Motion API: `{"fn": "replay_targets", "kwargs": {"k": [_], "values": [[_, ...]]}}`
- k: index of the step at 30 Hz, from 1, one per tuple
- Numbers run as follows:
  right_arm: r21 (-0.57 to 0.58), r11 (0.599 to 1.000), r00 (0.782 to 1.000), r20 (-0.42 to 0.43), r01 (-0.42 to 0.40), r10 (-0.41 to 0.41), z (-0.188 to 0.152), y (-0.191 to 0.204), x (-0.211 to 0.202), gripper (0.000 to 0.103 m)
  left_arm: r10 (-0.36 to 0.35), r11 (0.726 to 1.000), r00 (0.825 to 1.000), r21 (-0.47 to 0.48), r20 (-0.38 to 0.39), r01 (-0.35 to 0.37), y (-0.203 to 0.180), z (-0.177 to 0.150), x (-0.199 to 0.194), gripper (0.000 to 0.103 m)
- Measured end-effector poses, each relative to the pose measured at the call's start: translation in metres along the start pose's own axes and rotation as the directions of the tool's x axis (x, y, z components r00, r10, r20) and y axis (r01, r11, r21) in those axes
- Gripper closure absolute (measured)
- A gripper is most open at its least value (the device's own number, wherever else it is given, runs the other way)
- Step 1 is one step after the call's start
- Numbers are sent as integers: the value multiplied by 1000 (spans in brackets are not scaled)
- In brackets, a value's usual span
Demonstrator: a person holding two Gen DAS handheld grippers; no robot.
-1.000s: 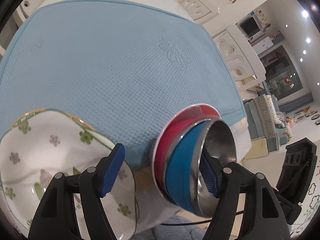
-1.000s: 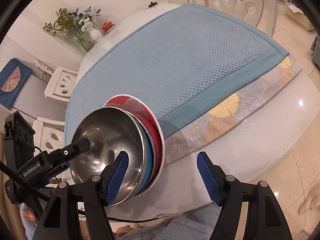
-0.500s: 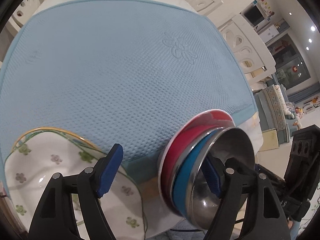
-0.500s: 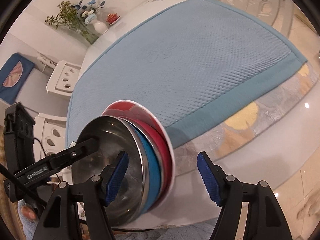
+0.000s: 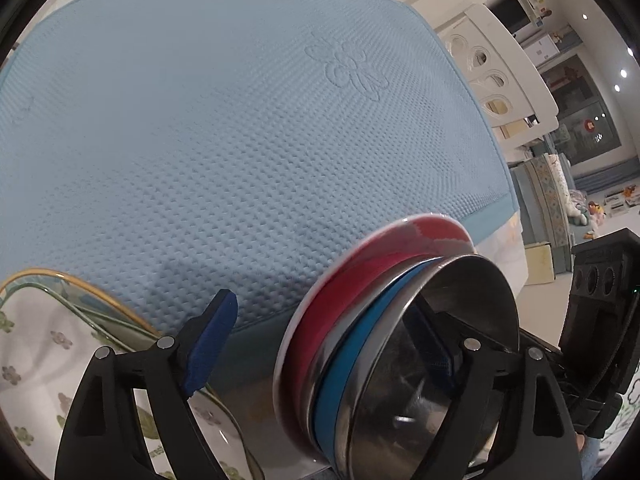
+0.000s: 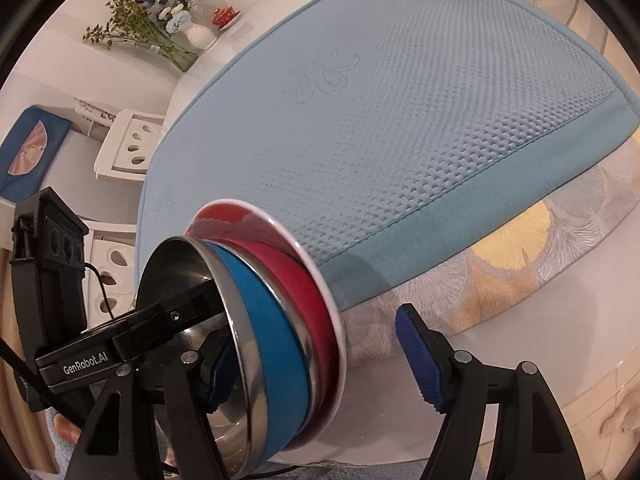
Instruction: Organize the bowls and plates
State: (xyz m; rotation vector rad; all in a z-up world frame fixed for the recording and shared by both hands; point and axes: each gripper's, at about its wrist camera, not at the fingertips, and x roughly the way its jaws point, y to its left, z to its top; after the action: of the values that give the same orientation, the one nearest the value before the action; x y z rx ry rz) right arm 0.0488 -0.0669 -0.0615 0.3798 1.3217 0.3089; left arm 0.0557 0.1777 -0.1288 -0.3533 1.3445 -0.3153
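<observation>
A nested stack of a steel-lined blue bowl (image 5: 348, 364), a red bowl (image 5: 340, 300) and a red plate (image 5: 436, 224) is tipped on its side at the near edge of the blue mat (image 5: 200, 120). Both grippers are open wide around it. My left gripper (image 5: 324, 344) has its right finger inside the steel bowl (image 5: 460, 320) and its left finger outside the plate. My right gripper (image 6: 320, 352) has its left finger inside the bowl (image 6: 180, 280) and its right finger outside; the stack shows here too (image 6: 272, 320). A white floral plate (image 5: 36, 344) lies at left.
The mat covers a white table (image 6: 540, 360) with a patterned cloth (image 6: 508, 240) at its near edge. White chairs (image 5: 500, 80) stand around it. A flower vase (image 6: 196, 32) sits on the far side.
Both grippers have moved forward and closer to the table, carrying the tipped stack toward the mat. The stack looms larger and the floral plate has slid further left.
</observation>
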Motion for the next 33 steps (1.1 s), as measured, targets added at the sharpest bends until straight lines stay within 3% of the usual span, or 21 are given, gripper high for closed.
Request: {"fn": "replay_targets", "kwargs": {"k": [5,13,18,25,28,31,33], "values": [[11,1000,999,-29,-20,21,5,-4,7,31,42,999,999,17,11,-42,-6,5,5,20],[64,983,979,-101,-173,179,7,-12,24,31,30,999,999,19,27,-30,-4,6,4,19],[129,949,941,-142,-289,306,1,-19,39,30,17,999,998,34,54,-19,-2,2,0,19],[156,940,938,-126,-302,322,-12,-22,39,28,25,998,998,57,56,-28,-2,-7,-2,20],[152,939,941,-98,-309,325,-18,-23,38,28,15,997,998,74,53,-18,-4,-10,-2,30],[129,946,948,-79,-297,309,-24,-19,36,35,-22,997,998,76,57,18,-7,-18,-4,48],[131,948,953,-59,-289,298,-28,-18,35,42,6,997,995,76,95,-13,-13,-20,-7,48]]}}
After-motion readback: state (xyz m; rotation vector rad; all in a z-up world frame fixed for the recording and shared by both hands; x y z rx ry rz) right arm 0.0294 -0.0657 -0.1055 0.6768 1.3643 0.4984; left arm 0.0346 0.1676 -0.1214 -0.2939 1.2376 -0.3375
